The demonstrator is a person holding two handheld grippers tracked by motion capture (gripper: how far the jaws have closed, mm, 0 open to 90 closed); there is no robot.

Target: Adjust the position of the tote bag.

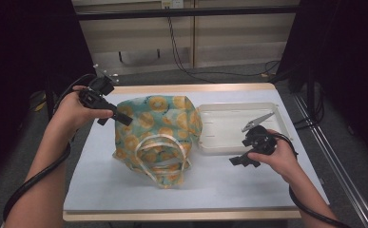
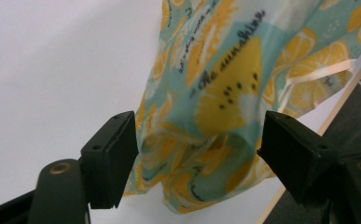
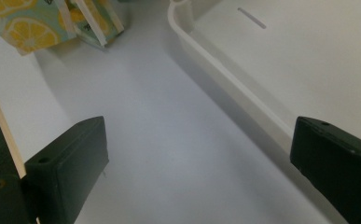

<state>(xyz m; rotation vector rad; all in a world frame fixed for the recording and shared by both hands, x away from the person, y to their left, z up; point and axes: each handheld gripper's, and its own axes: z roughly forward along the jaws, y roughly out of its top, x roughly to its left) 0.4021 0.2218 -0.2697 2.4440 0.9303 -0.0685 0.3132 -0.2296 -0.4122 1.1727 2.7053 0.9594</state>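
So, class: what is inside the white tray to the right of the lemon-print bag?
The white tray looks empty: a bare pale floor with a small slot mark. Its near right corner is covered by the right gripper and hand, so that part cannot be checked.

Soft teal fabric bag printed with yellow lemon slices point(image 1: 153, 137), slumped and crumpled at the centre of the high view. Pale cream ribbon handles point(image 1: 162, 152) looped across its lower front, toward the bottom of the frame. Black script lettering on the cloth point(image 2: 225, 70), seen close in the left gripper view.
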